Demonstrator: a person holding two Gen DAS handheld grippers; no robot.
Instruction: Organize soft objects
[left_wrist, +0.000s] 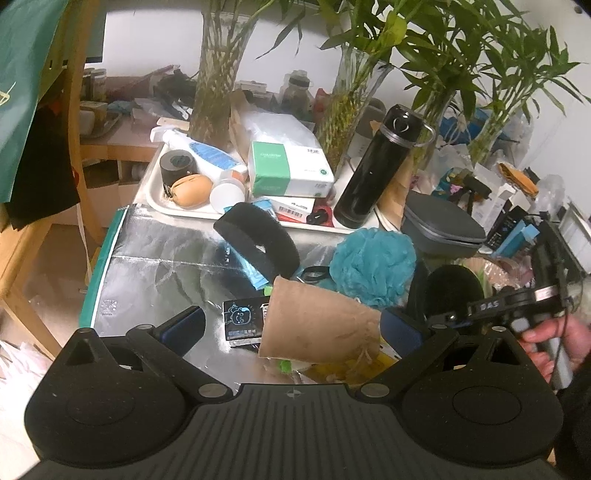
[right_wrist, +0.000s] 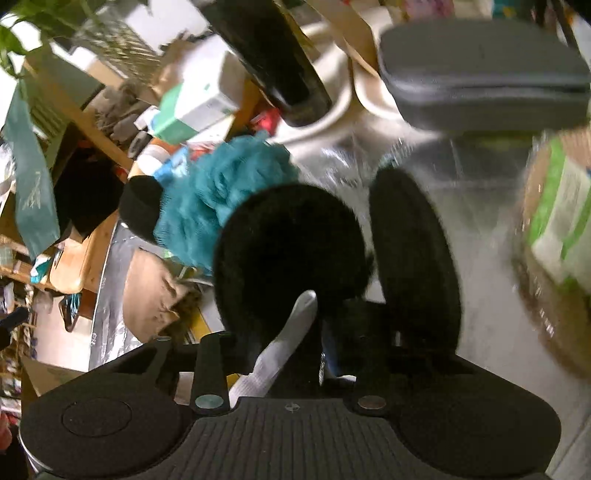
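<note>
From the left wrist camera, I see my left gripper (left_wrist: 291, 325) with its blue-padded fingers (left_wrist: 184, 323) spread wide and nothing pressed between them. It hangs over a tan cloth pouch (left_wrist: 317, 325) on the silver foil mat (left_wrist: 155, 266). Behind the pouch sit a teal mesh sponge (left_wrist: 373, 266) and a black foam band (left_wrist: 258, 236). These soft things are heaped mid-mat, probably for sorting. A cream tray (left_wrist: 155, 195) and a black flask (left_wrist: 376, 166) line the far edge, so open room lies only on the bare foil to the left.

From the right wrist camera, blurred, my right gripper (right_wrist: 295, 354) reaches into black furry earmuffs (right_wrist: 291, 251), with a white sock (right_wrist: 288, 343) lying between its arms. Its fingertips are hidden behind the fur, so I cannot tell whether it grips. A grey zip case (right_wrist: 480, 74) crowds the space ahead, and a wrapped package (right_wrist: 554, 221) closes off the right.
</note>
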